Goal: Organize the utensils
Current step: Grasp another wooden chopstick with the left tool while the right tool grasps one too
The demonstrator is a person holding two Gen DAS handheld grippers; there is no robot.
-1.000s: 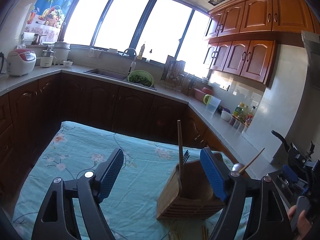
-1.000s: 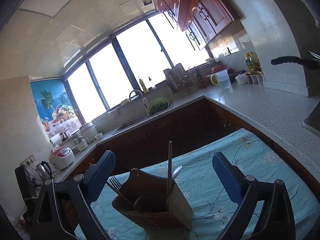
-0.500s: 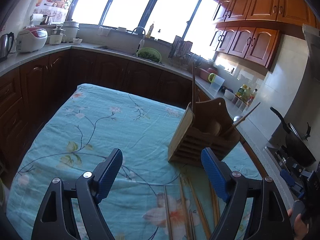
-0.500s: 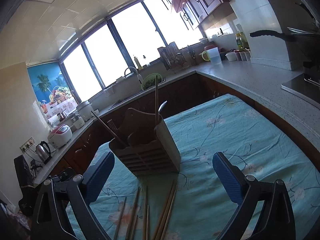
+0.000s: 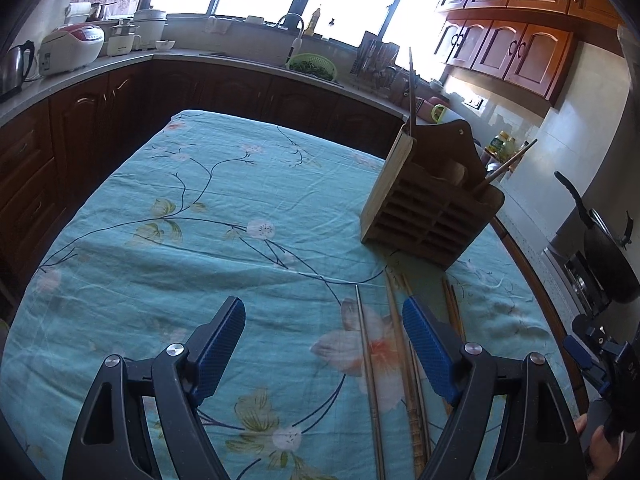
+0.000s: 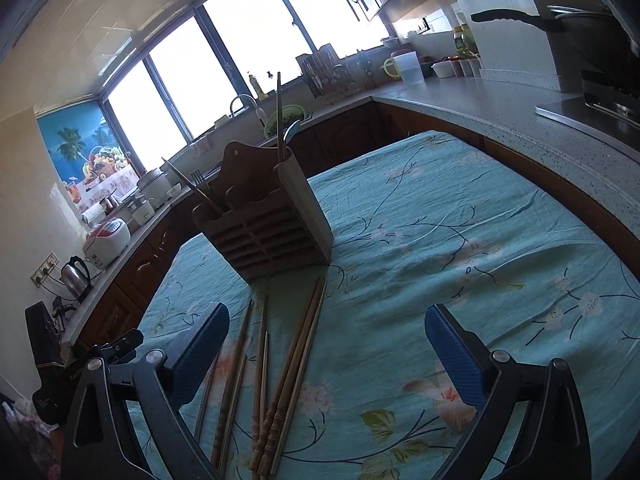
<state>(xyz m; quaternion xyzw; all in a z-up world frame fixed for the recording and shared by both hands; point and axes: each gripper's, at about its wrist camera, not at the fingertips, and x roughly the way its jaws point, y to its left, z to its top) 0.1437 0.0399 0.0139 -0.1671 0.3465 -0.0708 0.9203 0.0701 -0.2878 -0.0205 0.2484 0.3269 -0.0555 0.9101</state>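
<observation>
A wooden utensil holder (image 5: 432,204) (image 6: 268,220) stands on the teal flowered tablecloth (image 5: 208,224), with a fork, a spoon and a couple of chopsticks sticking out of it. Several loose chopsticks (image 6: 280,368) (image 5: 400,356) lie on the cloth in front of the holder. My left gripper (image 5: 324,344) hovers open over the cloth, its right finger just above the chopsticks, nothing between its pads. My right gripper (image 6: 326,354) is open too, the chopsticks lying below between its fingers, nearer the left finger.
Dark wood cabinets and a grey countertop (image 6: 520,120) wrap around the table. A sink, a green colander (image 5: 312,65), a rice cooker (image 5: 70,50) and a kettle sit on the counter. A black pan (image 5: 604,252) rests on the stove at the right.
Both grippers have dropped and tilted down toward the table. The holder has slid up in both views, and the loose chopsticks have come into sight under the fingers.
</observation>
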